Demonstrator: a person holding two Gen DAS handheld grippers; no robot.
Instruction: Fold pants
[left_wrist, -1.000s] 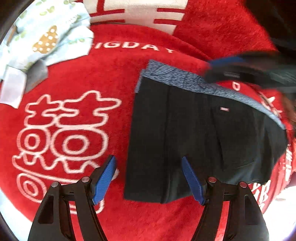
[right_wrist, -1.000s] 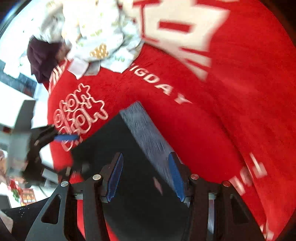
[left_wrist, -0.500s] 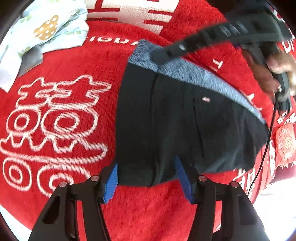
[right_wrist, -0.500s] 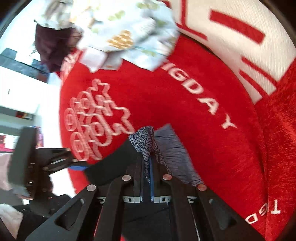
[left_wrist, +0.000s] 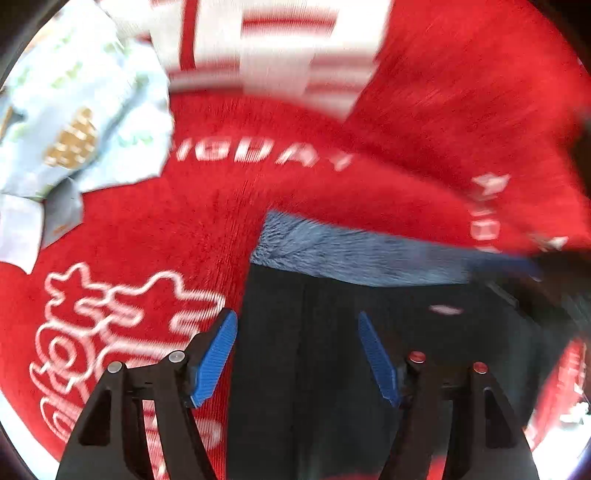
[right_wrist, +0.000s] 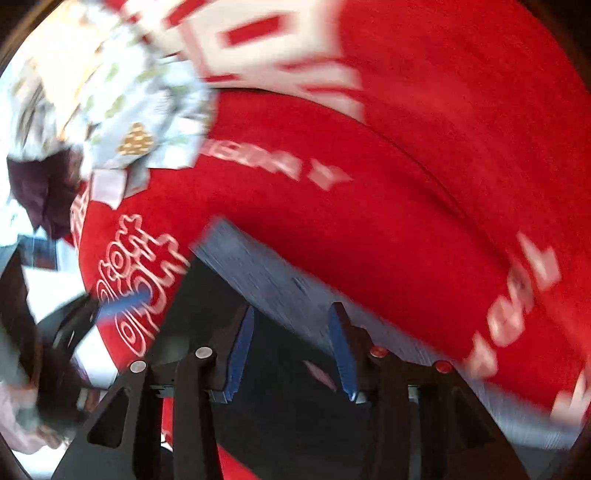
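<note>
Only right-wrist view: maroon cloth (right_wrist: 44, 192); both grippers (left_wrist: 295, 354) (right_wrist: 291, 347) just reopened, empty, above pants (left_wrist: 332, 369).

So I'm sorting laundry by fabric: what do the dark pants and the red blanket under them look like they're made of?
The dark pants look like a smooth matte knit, perhaps cotton; the waistband is a heathered blue-grey, likely elastic. The red blanket looks plush, fleece-like, with a visible ribbed nap and woven-in white lettering. Blur leaves the fibres uncertain.
</note>
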